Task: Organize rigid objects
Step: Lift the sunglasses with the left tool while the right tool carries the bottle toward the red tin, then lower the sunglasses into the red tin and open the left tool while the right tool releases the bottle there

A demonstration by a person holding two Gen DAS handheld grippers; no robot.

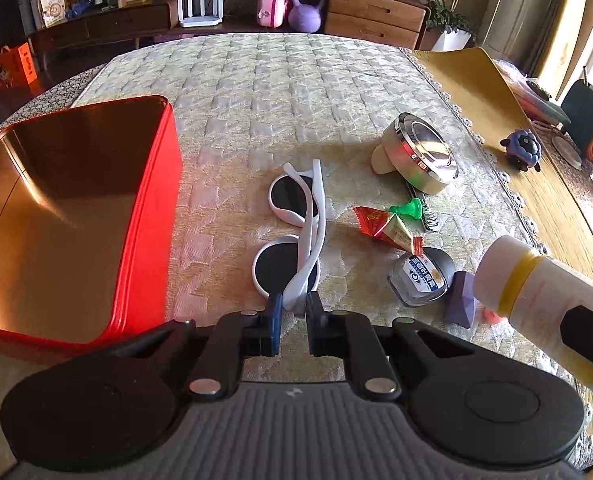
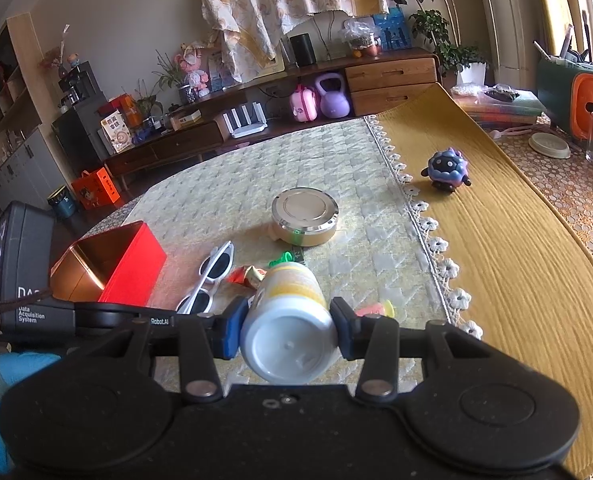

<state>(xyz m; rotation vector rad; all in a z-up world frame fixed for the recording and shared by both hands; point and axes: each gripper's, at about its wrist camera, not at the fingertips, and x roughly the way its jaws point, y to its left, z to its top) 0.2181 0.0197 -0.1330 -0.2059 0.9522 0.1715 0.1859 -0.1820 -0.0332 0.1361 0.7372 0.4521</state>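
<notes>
White sunglasses (image 1: 296,236) pinched in left tool (image 1: 294,312) — right tool (image 2: 286,322) clamps bottle (image 2: 288,320).

Left gripper (image 1: 295,307) pinched shut on folded arms of white-framed dark-lensed sunglasses (image 1: 296,232) lying on quilted cream cloth (image 1: 256,92), beside open red metal tin (image 1: 76,216) with coppery inside.

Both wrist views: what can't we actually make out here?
- Red tin: near and left parts cut off by the left gripper body and the left wrist frame edge.
- Small jar: label print too small to read, left wrist view.
- Pink item: mostly hidden behind the right gripper finger; identity unclear.
- White bottle: label faces away in the right wrist view, washed out in the left.
- Sunglasses: near arm tip hidden between the left fingers.
</notes>
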